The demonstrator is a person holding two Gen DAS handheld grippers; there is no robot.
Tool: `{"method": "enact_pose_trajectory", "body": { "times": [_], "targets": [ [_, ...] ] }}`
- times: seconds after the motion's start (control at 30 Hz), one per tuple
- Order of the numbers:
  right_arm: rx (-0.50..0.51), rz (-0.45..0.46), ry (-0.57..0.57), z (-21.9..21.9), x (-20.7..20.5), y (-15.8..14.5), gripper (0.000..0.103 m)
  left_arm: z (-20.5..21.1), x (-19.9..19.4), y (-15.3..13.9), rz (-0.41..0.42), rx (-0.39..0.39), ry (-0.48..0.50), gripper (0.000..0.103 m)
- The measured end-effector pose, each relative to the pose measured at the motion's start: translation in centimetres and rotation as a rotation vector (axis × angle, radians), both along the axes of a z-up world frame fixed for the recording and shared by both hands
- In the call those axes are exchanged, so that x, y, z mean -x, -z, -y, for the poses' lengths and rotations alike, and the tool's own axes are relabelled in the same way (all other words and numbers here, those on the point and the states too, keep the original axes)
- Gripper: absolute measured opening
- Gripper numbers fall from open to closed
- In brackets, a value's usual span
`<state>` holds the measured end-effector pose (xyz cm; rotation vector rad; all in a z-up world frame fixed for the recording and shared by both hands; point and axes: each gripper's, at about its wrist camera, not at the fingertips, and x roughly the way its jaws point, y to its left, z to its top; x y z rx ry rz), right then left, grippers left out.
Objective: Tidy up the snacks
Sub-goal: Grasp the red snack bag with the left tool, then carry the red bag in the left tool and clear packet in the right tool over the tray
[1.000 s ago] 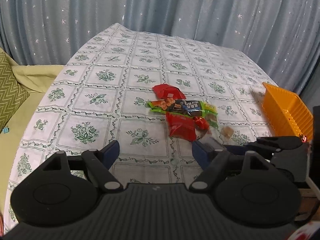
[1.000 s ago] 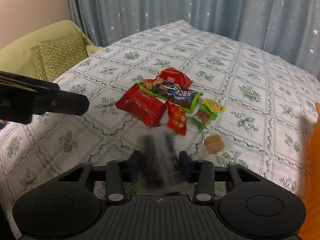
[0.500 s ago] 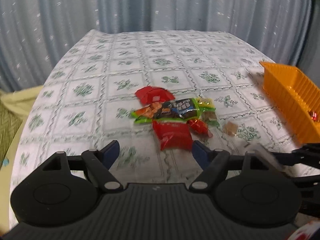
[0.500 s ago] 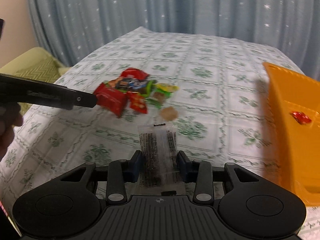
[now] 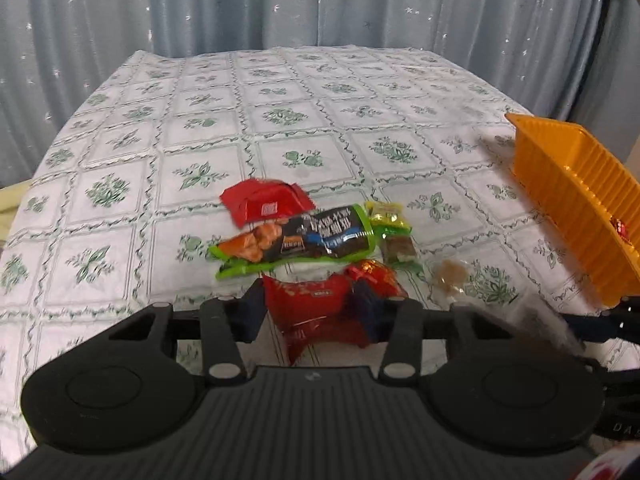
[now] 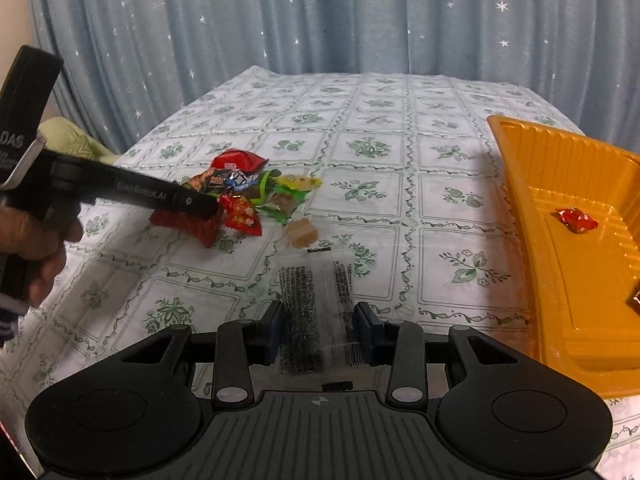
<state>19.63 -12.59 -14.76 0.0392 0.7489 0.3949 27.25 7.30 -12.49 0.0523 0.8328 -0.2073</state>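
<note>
The left tool [image 5: 310,312] is closing around a soft, crinkly red packet [image 5: 316,310], best pinched mid-body, while the right tool [image 6: 319,330] pinches a light clear sachet [image 6: 316,300].

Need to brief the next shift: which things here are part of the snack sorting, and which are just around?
Job:
- snack pile
- red packet between the closing left gripper jaws
- clear packet held by the right gripper
- orange tray, red candy inside

Just around:
- tablecloth
- curtain
- green cushion
</note>
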Motion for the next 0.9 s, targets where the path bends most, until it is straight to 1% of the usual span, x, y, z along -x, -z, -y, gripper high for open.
{"method": "enact_pose_trajectory", "body": {
  "times": [0.13,0.2,0.27,0.33,0.37,0.43,0.5,0.6,0.67,0.7,0.77,0.87,0.9],
  "targets": [
    [-0.008,0.003,0.005,0.3,0.4,-0.3,0.039,0.5,2.3,-0.3,-0.030,0.034,-0.070,0.041],
    [-0.012,0.005,0.007,0.4,0.8,-0.5,0.039,0.7,3.7,-0.5,-0.038,0.061,-0.085,0.041],
    [-0.018,0.005,0.005,0.4,1.1,-0.7,0.039,1.1,5.0,-0.5,-0.056,0.075,-0.079,0.045],
    [-0.023,0.006,0.008,0.4,1.5,-0.8,0.039,1.3,6.0,-0.4,-0.063,0.073,-0.054,0.054],
    [-0.025,0.006,0.011,0.5,1.6,-0.8,0.039,1.4,6.3,-0.3,-0.059,0.069,-0.040,0.055],
    [-0.030,0.004,0.019,0.6,1.8,-0.9,0.039,1.4,6.5,-0.1,-0.060,0.058,-0.036,0.055],
    [-0.031,0.005,0.024,0.6,1.9,-0.9,0.039,1.3,6.3,0.0,-0.054,0.067,-0.054,0.055],
    [-0.036,0.004,0.032,0.7,1.9,-0.9,0.039,0.6,5.8,0.1,-0.028,0.117,-0.113,0.055],
    [-0.034,0.008,0.035,0.7,1.9,-0.9,0.039,0.2,5.2,0.4,-0.037,0.158,-0.151,0.054],
    [-0.033,0.007,0.036,0.7,1.9,-0.9,0.039,0.1,5.0,0.5,-0.045,0.175,-0.159,0.052],
    [-0.031,0.006,0.040,0.8,1.8,-0.8,0.039,0.1,4.6,0.8,-0.064,0.187,-0.174,0.036],
    [-0.029,0.005,0.047,0.9,1.7,-0.9,0.039,0.5,4.9,0.6,-0.039,0.177,-0.183,0.032],
    [-0.030,0.005,0.051,1.0,1.7,-1.0,0.039,0.6,5.2,0.4,-0.030,0.172,-0.188,0.027]
  ]
}}
